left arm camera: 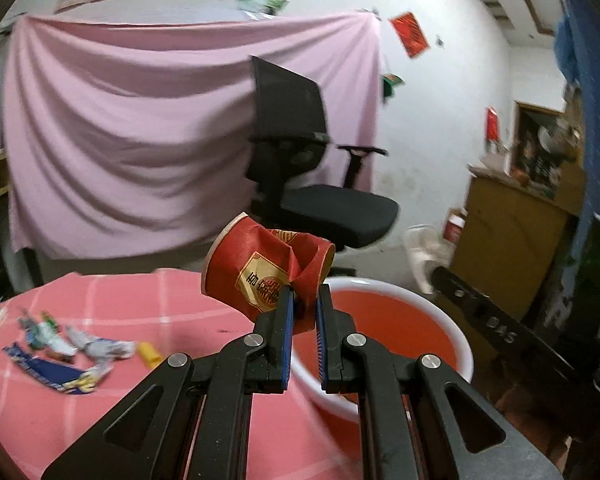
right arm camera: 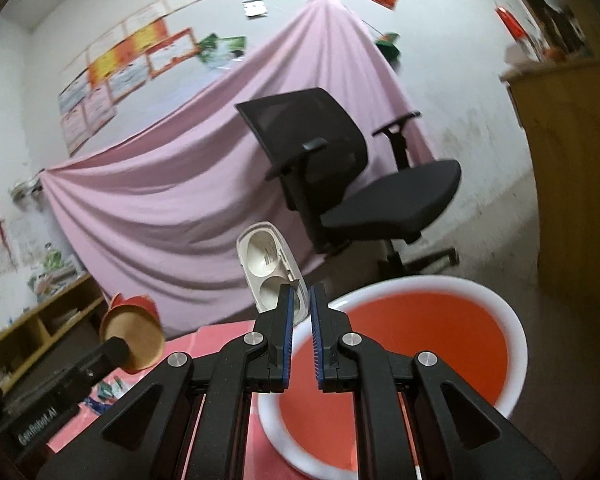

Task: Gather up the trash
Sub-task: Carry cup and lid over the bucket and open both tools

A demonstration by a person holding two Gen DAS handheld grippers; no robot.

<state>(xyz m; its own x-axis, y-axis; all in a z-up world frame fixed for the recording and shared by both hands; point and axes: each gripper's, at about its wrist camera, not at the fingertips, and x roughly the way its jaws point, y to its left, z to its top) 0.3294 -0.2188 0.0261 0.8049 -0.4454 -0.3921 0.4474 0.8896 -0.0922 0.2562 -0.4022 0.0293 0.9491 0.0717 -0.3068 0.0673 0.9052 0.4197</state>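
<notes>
My left gripper (left arm camera: 304,292) is shut on the folded wall of a crushed red paper cup (left arm camera: 260,264), held up beside the near-left rim of a red basin with a white rim (left arm camera: 444,312). My right gripper (right arm camera: 300,292) is shut on the lower edge of a white plastic shell with two round hollows (right arm camera: 266,256), held above the basin's (right arm camera: 516,332) far-left rim. In the right wrist view the red cup (right arm camera: 134,332) shows at the left, its open mouth towards the camera. The left wrist view shows the white shell (left arm camera: 424,256) at the right.
Several wrappers (left arm camera: 60,352) and a small yellow piece (left arm camera: 150,354) lie on the pink checked tablecloth (left arm camera: 120,304) to the left. A black office chair (left arm camera: 300,160) stands behind the table before a pink sheet. A wooden cabinet (left arm camera: 512,240) stands at the right.
</notes>
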